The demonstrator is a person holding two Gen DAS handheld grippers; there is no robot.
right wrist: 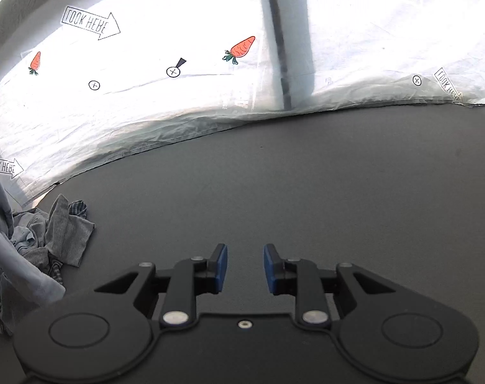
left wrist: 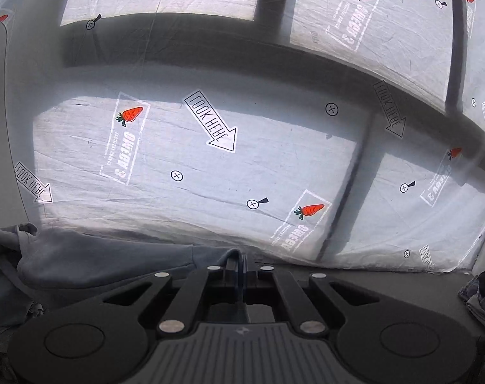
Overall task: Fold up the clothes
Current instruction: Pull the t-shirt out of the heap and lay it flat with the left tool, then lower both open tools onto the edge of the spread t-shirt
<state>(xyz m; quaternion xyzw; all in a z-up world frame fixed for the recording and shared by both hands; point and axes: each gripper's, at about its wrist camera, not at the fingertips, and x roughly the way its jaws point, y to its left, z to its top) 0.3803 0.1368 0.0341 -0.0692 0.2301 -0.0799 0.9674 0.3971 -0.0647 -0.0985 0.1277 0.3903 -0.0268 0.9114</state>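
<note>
Over the dark table, the left gripper is clenched on a grey garment lifted from the pile, while the right gripper, released, probably must catch another edge next.

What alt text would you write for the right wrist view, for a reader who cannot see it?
The right gripper hangs open and empty over a dark grey table, its blue pads apart. A heap of crumpled grey clothes lies at the left, and a white printed sheet with carrots and arrows hangs behind.
</note>
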